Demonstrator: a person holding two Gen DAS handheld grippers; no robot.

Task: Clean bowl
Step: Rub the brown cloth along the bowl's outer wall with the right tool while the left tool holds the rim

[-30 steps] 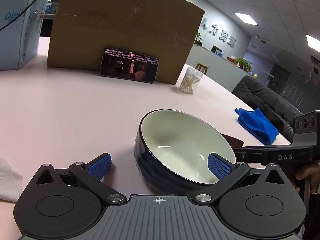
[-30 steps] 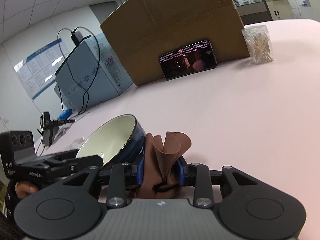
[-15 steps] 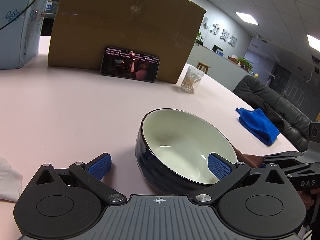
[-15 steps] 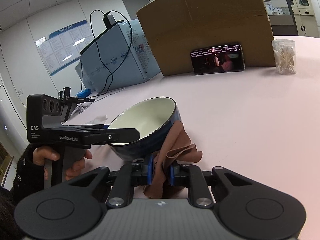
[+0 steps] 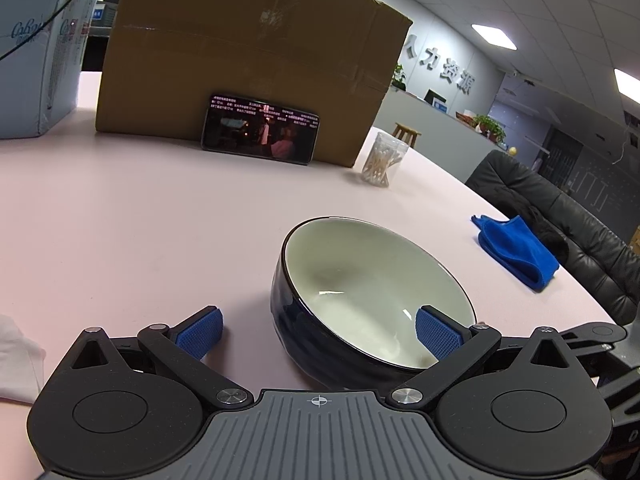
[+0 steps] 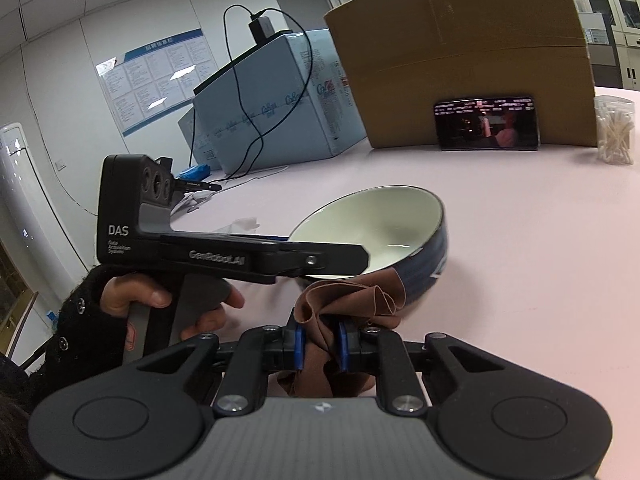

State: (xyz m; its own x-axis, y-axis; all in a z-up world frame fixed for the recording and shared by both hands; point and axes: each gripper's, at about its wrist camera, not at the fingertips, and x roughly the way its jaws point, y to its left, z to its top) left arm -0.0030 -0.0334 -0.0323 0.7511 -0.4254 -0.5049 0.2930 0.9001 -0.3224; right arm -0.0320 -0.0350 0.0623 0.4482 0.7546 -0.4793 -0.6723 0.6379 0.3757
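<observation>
My left gripper (image 5: 318, 334) stands wide open, tilted downward, its blue pads (image 5: 436, 338) spread far apart: one sits at about 8 o'clock in the left wrist view, the other at about 4 o'clock. From the right wrist view I see my left hand (image 6: 168, 304) at 9 o'clock, wrapped around the left gripper's grey handle, black sleeve (image 6: 86, 332) at the wrist. My right gripper (image 6: 320, 346) also points downward, at 6 o'clock in its own view; its jaws have just been closing and now pinch a brown cloth (image 6: 346, 300) bunched between the pads.
</observation>
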